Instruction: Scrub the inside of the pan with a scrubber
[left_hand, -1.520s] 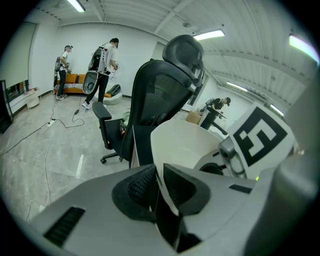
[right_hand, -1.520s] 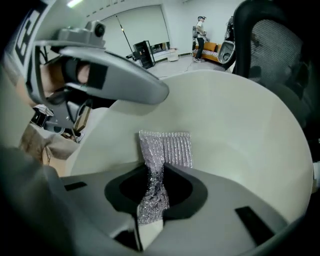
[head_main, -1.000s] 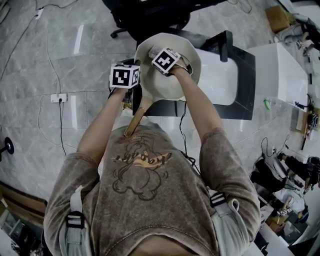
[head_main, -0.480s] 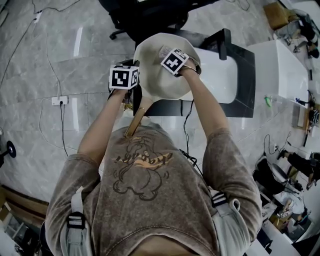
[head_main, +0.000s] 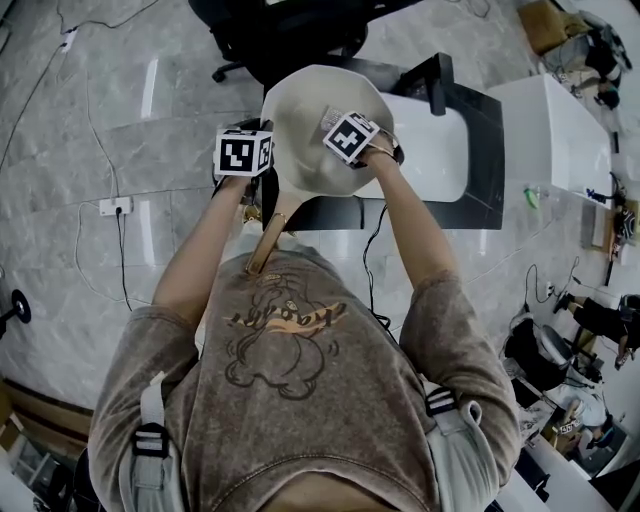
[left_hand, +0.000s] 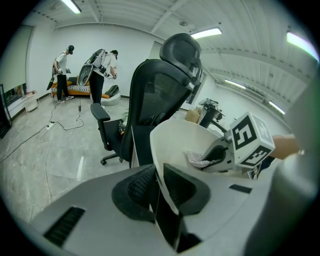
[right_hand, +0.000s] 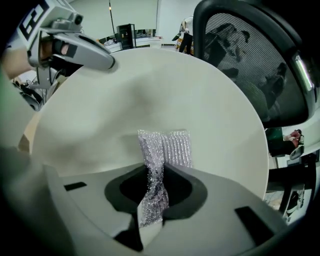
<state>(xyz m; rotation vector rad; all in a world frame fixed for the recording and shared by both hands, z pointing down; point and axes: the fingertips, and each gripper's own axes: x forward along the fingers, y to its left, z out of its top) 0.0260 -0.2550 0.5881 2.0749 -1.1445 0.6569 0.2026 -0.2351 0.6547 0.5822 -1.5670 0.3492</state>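
A cream pan (head_main: 310, 100) is held up tilted in front of the person, its wooden handle (head_main: 265, 240) pointing back toward the chest. My left gripper (head_main: 258, 170) is shut on the pan's left rim; in the left gripper view the rim (left_hand: 165, 165) runs between the two pads of that gripper (left_hand: 159, 182). My right gripper (head_main: 340, 125) is inside the pan, shut on a silvery mesh scrubber (right_hand: 165, 150). The scrubber's free end lies flat against the pan's inner surface (right_hand: 150, 85). The right gripper (left_hand: 220, 155) and scrubber (left_hand: 199, 160) also show in the left gripper view.
Behind the pan stands a black office chair (head_main: 290, 30). A white tub in a dark frame (head_main: 440, 150) and a white cabinet (head_main: 560, 140) lie to the right. A socket strip with cables (head_main: 115, 205) lies on the marble floor at left. People (left_hand: 62, 72) stand far off.
The right gripper with the scrubber has slid across the pan's inside, first to the right, then a little back toward the person. The left gripper keeps its hold on the rim.
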